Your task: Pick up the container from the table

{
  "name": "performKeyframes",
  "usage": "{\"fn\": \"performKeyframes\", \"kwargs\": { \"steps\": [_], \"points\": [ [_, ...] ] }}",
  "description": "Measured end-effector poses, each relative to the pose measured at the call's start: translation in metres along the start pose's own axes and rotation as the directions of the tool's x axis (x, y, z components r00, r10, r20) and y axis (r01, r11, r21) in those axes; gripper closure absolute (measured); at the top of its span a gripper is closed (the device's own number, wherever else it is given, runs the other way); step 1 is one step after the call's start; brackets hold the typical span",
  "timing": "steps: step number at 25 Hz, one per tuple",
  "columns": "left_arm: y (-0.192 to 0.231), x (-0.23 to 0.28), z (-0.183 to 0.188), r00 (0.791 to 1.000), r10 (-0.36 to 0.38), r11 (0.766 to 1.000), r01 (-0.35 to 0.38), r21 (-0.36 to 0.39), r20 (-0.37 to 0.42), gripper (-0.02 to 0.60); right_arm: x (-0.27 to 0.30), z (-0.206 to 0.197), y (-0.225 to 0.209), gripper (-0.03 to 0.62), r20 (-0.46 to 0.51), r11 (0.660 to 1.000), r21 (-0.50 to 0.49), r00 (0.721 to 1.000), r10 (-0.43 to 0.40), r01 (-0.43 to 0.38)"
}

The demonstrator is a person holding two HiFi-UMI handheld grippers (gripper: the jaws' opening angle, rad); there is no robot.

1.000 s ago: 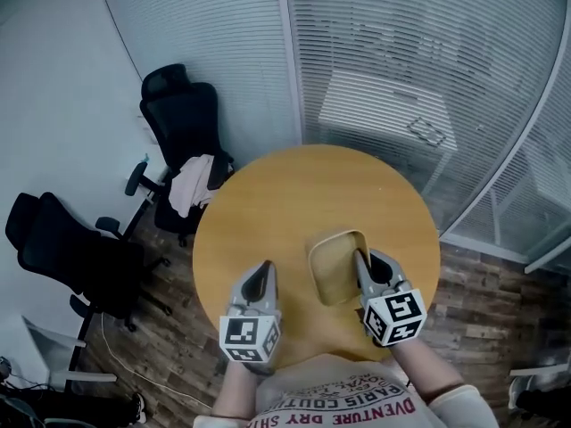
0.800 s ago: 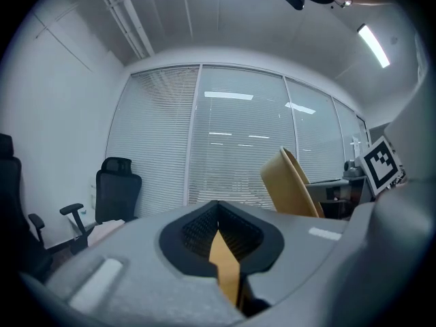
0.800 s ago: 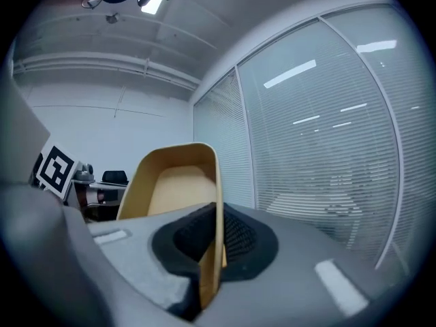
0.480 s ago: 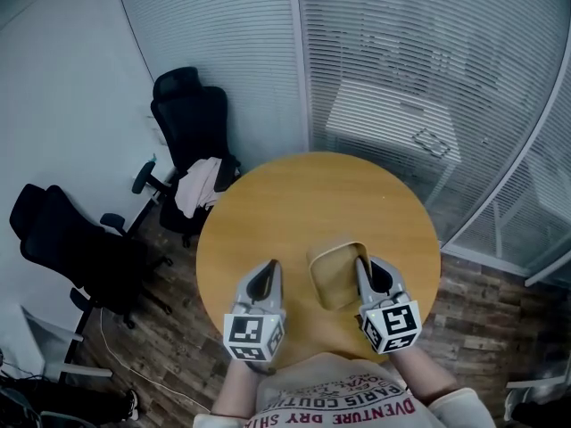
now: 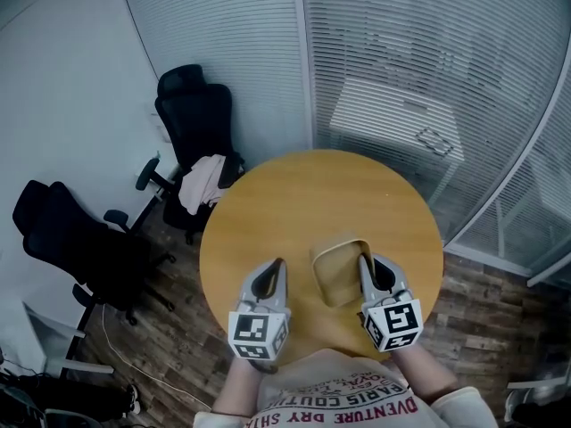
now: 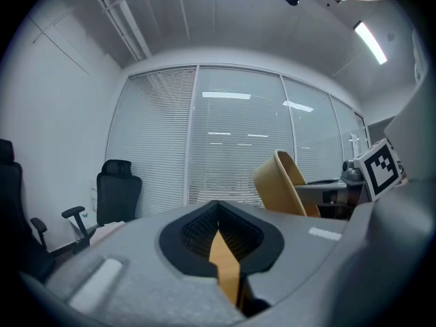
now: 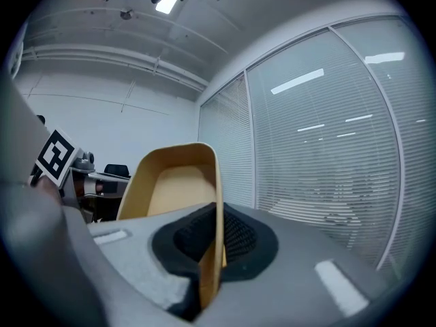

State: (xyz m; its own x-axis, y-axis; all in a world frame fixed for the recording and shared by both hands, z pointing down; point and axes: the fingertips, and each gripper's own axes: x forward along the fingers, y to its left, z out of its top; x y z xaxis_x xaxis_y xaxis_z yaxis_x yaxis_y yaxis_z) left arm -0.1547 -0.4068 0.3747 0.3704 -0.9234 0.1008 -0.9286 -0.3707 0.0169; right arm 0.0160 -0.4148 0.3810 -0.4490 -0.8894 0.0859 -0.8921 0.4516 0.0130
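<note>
A tan, open-topped container [image 5: 335, 275] hangs tilted over the near part of the round wooden table [image 5: 294, 199]. My right gripper [image 5: 364, 262] is shut on its right wall, which runs edge-on between the pads [image 7: 214, 240] in the right gripper view, with the container's hollow [image 7: 174, 182] up and to the left. My left gripper [image 5: 275, 267] hovers a little to the container's left, apart from it, with its jaws together and nothing in them. From the left gripper [image 6: 219, 231] view, the container [image 6: 283, 182] shows at the right beside the right gripper's marker cube [image 6: 380, 169].
Two black office chairs [image 5: 192, 114] [image 5: 71, 248] stand left of the table, and a pale cloth [image 5: 203, 178] lies on the nearer one. Glass walls with blinds curve behind and to the right. A white desk [image 5: 397, 119] stands beyond the glass. The floor is dark wood.
My right gripper has rolled slightly with the container still in it. The left gripper has stayed where it was. The head view has shifted a little.
</note>
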Motion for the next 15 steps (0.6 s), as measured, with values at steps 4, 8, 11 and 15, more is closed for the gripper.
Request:
{"fn": "performKeyframes", "kwargs": {
  "steps": [4,8,11,15],
  "points": [
    [-0.001,-0.006,0.005,1.0,-0.006,1.0,0.006,0.014,0.021,0.575,-0.001,-0.003,0.003,0.589,-0.011,1.0,0.012,1.0,-0.008,0.008],
    [-0.003,-0.009,0.006,1.0,-0.006,1.0,0.006,0.009,0.026,0.575,-0.005,-0.001,0.003,0.589,-0.003,0.999,0.049,1.0,-0.019,0.019],
    [-0.003,-0.012,0.006,1.0,0.004,1.0,-0.004,0.002,0.024,0.575,-0.008,0.0,0.004,0.589,0.01,0.997,0.07,1.0,-0.019,0.019],
    [-0.001,-0.014,0.002,1.0,0.021,1.0,-0.021,-0.004,0.019,0.575,-0.01,-0.002,0.006,0.589,0.013,0.997,0.074,1.0,-0.015,0.014]
  ]
}}
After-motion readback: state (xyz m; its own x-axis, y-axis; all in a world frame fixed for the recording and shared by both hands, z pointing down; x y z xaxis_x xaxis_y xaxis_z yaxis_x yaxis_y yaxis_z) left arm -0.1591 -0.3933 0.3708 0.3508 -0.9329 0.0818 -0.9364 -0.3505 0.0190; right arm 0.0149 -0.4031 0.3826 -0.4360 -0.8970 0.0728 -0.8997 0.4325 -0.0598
